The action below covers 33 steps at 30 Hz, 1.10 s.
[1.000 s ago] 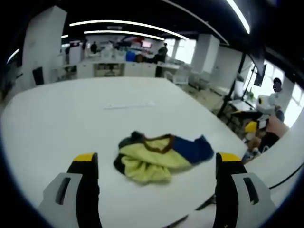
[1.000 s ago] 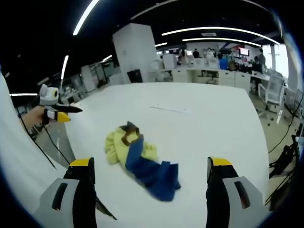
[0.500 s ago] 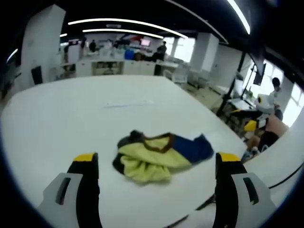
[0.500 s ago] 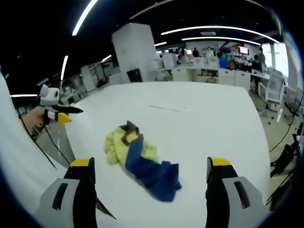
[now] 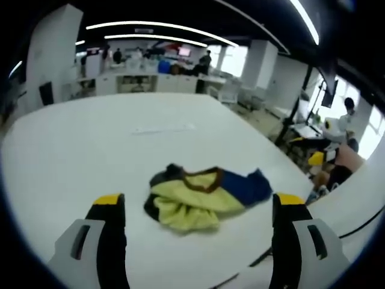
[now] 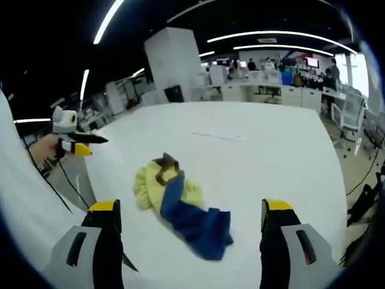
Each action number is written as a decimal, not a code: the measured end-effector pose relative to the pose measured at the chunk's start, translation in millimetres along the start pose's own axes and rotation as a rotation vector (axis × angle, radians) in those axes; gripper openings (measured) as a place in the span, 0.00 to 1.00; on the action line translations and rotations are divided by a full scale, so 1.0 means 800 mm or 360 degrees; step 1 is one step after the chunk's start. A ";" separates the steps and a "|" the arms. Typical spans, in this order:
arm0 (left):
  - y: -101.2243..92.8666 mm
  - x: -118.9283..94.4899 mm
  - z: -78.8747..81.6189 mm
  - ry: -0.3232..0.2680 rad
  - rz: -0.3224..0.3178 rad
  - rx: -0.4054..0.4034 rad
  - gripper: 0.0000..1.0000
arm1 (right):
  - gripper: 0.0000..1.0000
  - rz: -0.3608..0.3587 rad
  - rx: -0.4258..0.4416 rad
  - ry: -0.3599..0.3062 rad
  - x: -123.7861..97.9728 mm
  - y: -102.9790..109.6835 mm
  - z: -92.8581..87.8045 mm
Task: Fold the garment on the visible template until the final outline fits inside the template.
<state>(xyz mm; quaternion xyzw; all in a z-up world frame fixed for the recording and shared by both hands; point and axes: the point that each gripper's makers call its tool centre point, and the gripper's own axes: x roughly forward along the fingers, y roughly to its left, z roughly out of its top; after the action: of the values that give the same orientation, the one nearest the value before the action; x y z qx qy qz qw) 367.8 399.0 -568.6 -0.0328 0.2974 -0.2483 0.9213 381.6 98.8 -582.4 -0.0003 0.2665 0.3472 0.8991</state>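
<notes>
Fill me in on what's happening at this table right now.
A person holds a two-jaw gripper in each hand over a white table. A yellow and blue garment lies crumpled on it, not yet folded. The left gripper and the right gripper both hover short of the garment with jaws wide apart, touching nothing. In the right gripper view, the left gripper also shows at the left, held in a hand.

Before you lies a broad white worktop (image 5: 78,156), bearing a thin pale strip (image 5: 163,128) near its far side. Beyond it you see a row of white desks (image 5: 144,84) with people standing among them, a white pillar (image 6: 174,63), and long ceiling light strips (image 5: 162,27). Dark cables (image 6: 60,180) hang past the worktop's edge.
</notes>
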 end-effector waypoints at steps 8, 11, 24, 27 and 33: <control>0.008 0.005 0.000 0.0017 0.0012 -0.0005 0.98 | 0.95 0.0021 0.0013 0.0014 0.014 0.001 -0.002; 0.009 0.007 -0.001 0.0026 0.0009 -0.0003 0.98 | 0.95 0.0027 0.0021 0.0020 0.017 0.002 -0.004; 0.014 0.018 -0.003 0.0061 -0.0005 0.0006 0.96 | 0.94 0.0062 0.0032 0.0040 0.029 0.004 -0.004; 0.014 0.020 -0.005 0.0075 -0.0008 -0.0001 0.95 | 0.93 0.0075 0.0037 0.0047 0.031 0.006 -0.004; 0.014 0.022 -0.007 0.0088 -0.0015 0.0002 0.95 | 0.91 0.0106 0.0043 0.0053 0.037 0.012 -0.005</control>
<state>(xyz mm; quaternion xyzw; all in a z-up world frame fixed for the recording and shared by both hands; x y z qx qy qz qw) 381.8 400.5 -584.9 -0.0268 0.3226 -0.2536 0.9115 391.7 123.5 -598.2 0.0149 0.2859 0.3733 0.8824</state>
